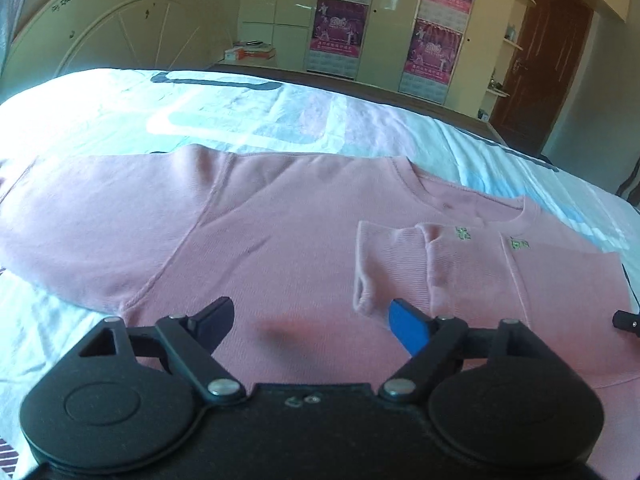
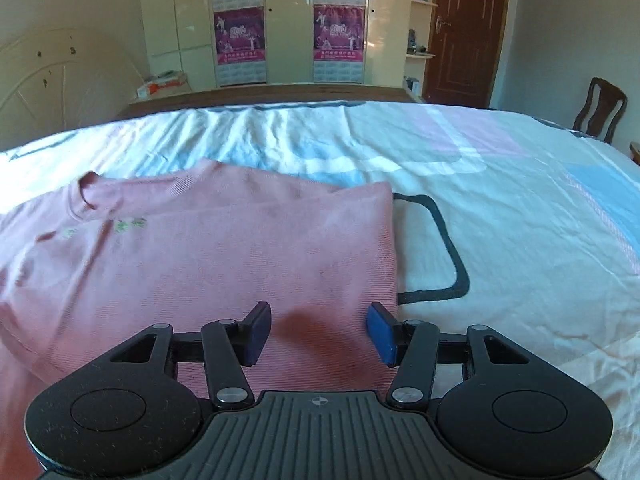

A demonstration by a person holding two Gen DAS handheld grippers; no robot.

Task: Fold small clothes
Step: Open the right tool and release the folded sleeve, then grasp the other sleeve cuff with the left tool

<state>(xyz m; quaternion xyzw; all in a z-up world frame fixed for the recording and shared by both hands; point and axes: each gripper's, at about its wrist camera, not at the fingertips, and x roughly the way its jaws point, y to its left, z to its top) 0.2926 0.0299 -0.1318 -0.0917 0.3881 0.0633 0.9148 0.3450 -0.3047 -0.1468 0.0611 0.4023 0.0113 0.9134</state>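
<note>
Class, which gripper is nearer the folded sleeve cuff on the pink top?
Left. The left gripper hovers right beside the cuff; the right gripper is over the top's far edge.

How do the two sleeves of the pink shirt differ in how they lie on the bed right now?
The left sleeve lies spread out sideways from the pink shirt, reaching over the bed sheet; the right sleeve is folded inward and rests on the chest. The left sleeve shows its whole length, while the right sleeve shows mostly its ribbed cuff end, near the green embroidery. Both lie flat, and neither is held.
</note>
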